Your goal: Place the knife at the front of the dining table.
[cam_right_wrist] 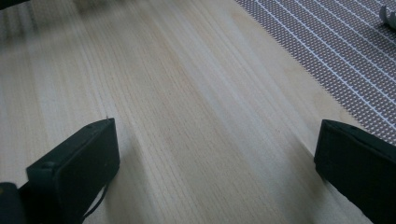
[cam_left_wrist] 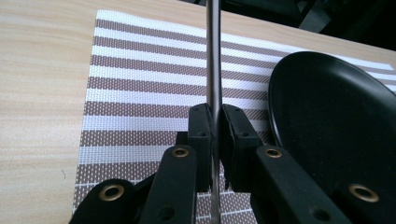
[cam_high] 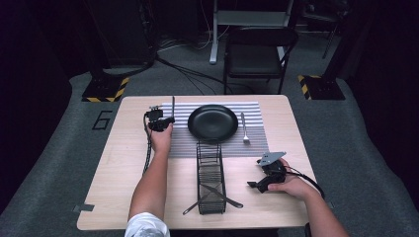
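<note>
My left gripper (cam_high: 159,121) is shut on a slim metal utensil (cam_high: 173,104), which looks like a knife seen edge-on, held just over the left part of the striped placemat (cam_high: 180,140). In the left gripper view the utensil (cam_left_wrist: 214,56) runs straight up from between the jaws (cam_left_wrist: 214,135), with the black plate (cam_left_wrist: 336,121) close on its right. The plate (cam_high: 213,122) sits in the middle of the mat, and a fork (cam_high: 244,129) lies to its right. My right gripper (cam_high: 262,180) hovers low over bare wood at the front right, open and empty (cam_right_wrist: 215,158).
A black wire caddy (cam_high: 211,173) stands lengthwise in front of the plate. Two utensils (cam_high: 217,196) cross at its near end. A folding chair (cam_high: 257,54) stands beyond the table's far edge. A corner of the placemat (cam_right_wrist: 336,51) shows in the right gripper view.
</note>
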A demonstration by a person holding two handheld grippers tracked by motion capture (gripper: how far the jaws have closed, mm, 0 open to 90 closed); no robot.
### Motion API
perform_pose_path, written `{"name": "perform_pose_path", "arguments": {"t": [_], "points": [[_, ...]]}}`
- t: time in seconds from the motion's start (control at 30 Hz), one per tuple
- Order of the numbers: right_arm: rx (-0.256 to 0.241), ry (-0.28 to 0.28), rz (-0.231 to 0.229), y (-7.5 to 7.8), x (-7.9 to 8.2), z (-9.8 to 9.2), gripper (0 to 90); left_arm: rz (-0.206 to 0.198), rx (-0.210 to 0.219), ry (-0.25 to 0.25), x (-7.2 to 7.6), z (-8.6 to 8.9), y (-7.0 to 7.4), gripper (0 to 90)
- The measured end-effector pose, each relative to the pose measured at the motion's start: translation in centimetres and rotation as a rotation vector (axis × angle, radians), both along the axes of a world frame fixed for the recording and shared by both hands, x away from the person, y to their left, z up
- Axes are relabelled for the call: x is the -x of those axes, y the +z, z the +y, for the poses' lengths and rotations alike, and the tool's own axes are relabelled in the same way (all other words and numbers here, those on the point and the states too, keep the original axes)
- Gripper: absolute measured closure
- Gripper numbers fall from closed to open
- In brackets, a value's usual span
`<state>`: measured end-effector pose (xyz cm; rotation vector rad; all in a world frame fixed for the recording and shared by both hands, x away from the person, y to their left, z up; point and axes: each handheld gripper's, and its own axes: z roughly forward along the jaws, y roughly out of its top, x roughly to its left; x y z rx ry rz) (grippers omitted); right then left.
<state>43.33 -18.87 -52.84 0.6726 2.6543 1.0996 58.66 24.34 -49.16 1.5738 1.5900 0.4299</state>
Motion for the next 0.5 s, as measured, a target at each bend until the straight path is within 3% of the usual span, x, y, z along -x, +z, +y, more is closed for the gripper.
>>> {"name": "perform_pose_path", "arguments": {"t": [0.17, 0.27, 0.5], "points": [[0.000, 0.000, 0.000, 0.0, 0.0, 0.0, 0.0, -0.004, 0.013, 0.018, -0.3, -0.5, -0.5, 82.9], [0.000, 0.000, 0.001, 0.0, 0.0, 0.0, 0.0, 0.005, -0.006, 0.025, -0.7, -1.1, -0.9, 82.8], [-0.002, -0.003, 0.001, 0.0, 0.0, 0.0, 0.0, 0.013, -0.008, 0.041, -1.2, -2.0, -1.4, 82.7]]}}
